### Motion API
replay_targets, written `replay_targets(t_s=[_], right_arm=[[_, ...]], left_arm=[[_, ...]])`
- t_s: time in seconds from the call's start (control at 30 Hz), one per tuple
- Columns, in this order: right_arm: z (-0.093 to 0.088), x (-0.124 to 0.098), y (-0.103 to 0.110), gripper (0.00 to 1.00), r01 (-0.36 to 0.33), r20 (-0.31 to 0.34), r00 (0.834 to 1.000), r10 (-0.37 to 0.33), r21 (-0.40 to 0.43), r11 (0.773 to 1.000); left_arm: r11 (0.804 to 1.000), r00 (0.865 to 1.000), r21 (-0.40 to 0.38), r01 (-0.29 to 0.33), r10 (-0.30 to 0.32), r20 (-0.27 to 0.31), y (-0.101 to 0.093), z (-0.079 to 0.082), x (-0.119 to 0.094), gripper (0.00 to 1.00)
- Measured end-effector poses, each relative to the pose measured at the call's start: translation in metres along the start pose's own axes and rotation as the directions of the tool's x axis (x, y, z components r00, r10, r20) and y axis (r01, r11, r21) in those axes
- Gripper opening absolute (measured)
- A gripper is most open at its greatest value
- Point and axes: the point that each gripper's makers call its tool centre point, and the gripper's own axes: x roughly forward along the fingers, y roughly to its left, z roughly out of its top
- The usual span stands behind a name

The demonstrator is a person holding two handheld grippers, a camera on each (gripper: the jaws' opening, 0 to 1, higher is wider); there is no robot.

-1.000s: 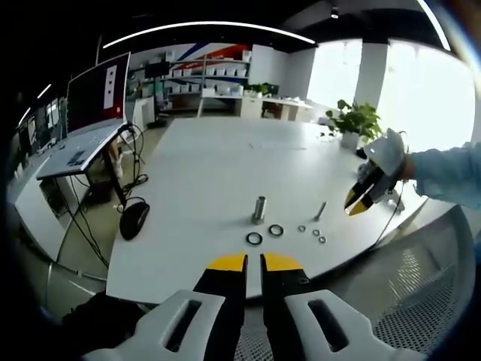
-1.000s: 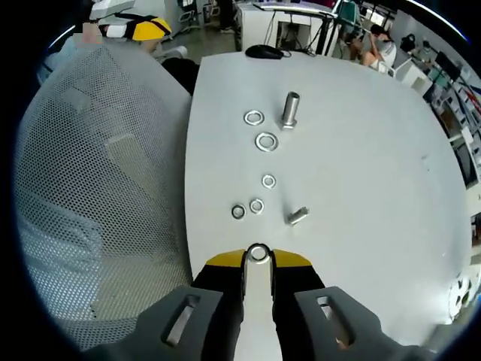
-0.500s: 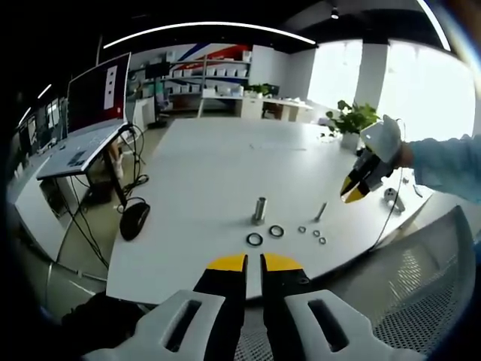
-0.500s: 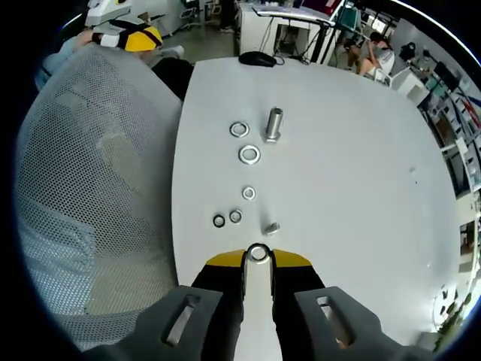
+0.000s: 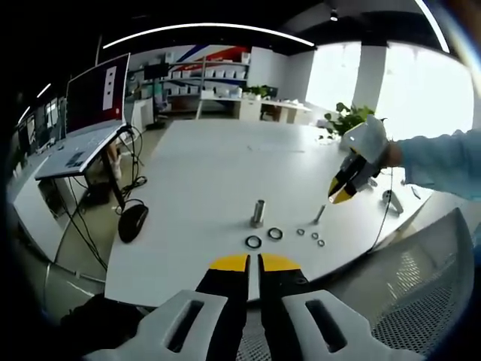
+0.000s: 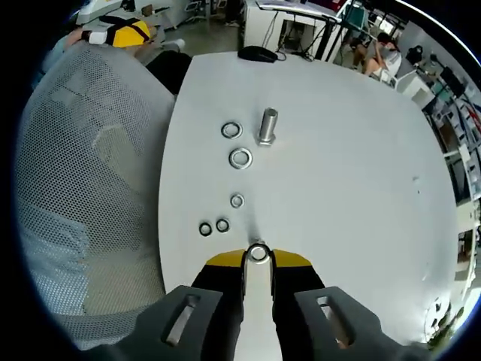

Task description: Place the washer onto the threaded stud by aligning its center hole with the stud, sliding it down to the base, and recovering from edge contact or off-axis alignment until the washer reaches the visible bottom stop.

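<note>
One washer (image 6: pixel 258 253) pinched between right gripper (image 6: pixel 258 259) tips, above white table (image 6: pixel 361 188). Upright stud (image 6: pixel 267 125) farther off, loose washers (image 6: pixel 240 159) beside it. Left gripper (image 5: pixel 246 262) jaws nearly closed, empty, near table edge.

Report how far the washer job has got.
Done: the right tool is shut on a washer. In hand: it hangs over the table, short of the stud. Left: seat it on the stud, which looks bare. The left tool is shut and idle.
</note>
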Motion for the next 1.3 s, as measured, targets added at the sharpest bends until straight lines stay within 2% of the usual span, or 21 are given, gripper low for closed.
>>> replay_targets(t_s=[0.07,0.9,1.3], right_arm=[[-0.001,0.003,-0.001,0.13,-0.002,-0.012,1.000,0.002,-0.007,1.000],[-0.007,0.027,0.001,0.13,-0.045,-0.073,0.996,0.043,-0.028,0.999],[-0.012,0.048,0.003,0.13,-0.062,-0.097,0.993,0.060,-0.015,0.998]], left_arm=[[1.000,1.000,-0.005,-0.009,0.009,0.020,0.003,0.003,0.000,0.03],[1.000,0.999,-0.024,-0.008,0.009,0.042,0.004,0.007,0.000,0.03],[0.999,0.999,-0.032,-0.008,0.009,0.049,0.005,0.008,0.000,0.03]])
